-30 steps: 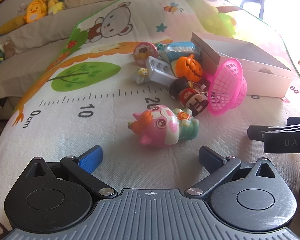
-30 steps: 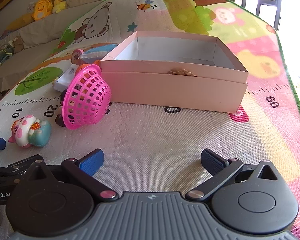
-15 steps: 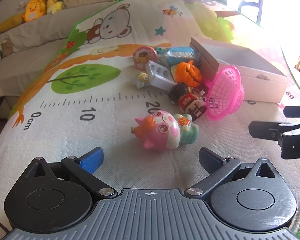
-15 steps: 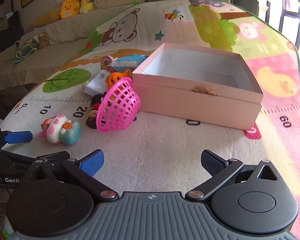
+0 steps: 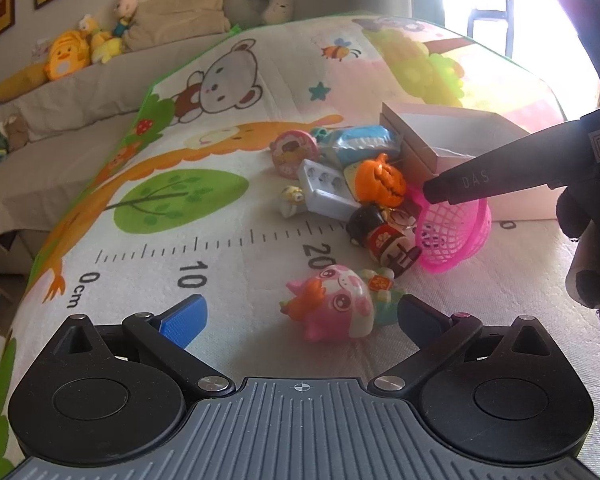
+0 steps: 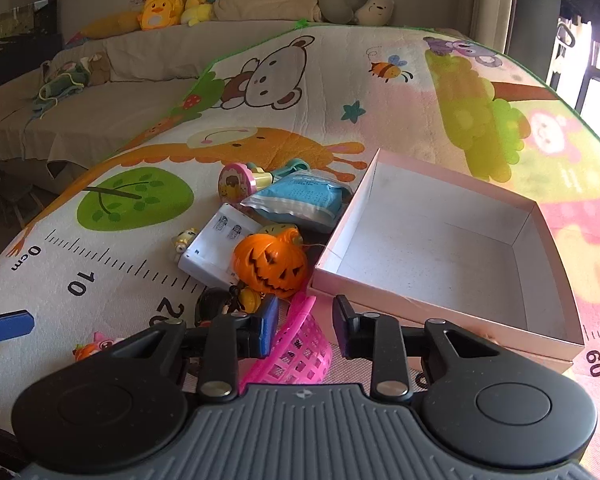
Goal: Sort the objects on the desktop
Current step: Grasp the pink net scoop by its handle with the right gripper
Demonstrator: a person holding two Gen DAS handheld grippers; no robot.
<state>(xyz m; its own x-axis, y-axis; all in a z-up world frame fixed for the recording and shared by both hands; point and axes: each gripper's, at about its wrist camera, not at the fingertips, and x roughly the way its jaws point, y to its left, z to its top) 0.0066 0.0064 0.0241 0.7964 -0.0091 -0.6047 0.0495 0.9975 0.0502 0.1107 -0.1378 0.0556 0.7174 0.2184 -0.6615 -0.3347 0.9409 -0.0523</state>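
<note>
A pink mesh basket lies on its side on the play mat; it also shows in the left wrist view. My right gripper is open, its fingers straddling the basket's rim from above. An empty pink box stands just right of it. An orange pumpkin, a white charger, a blue pouch, a round pink stamp and a black-haired doll are piled left of the box. My left gripper is open and empty, with a pink cow toy lying between its fingers.
The mat has a printed ruler along its near side. A sofa with plush toys and cushions runs behind the mat. The mat's left edge drops off beside it. A bright window is at the far right.
My right gripper has moved left and forward, from in front of the box to over the pink basket, and its fingers have narrowed. My left gripper has come closer to the pink cow toy.
</note>
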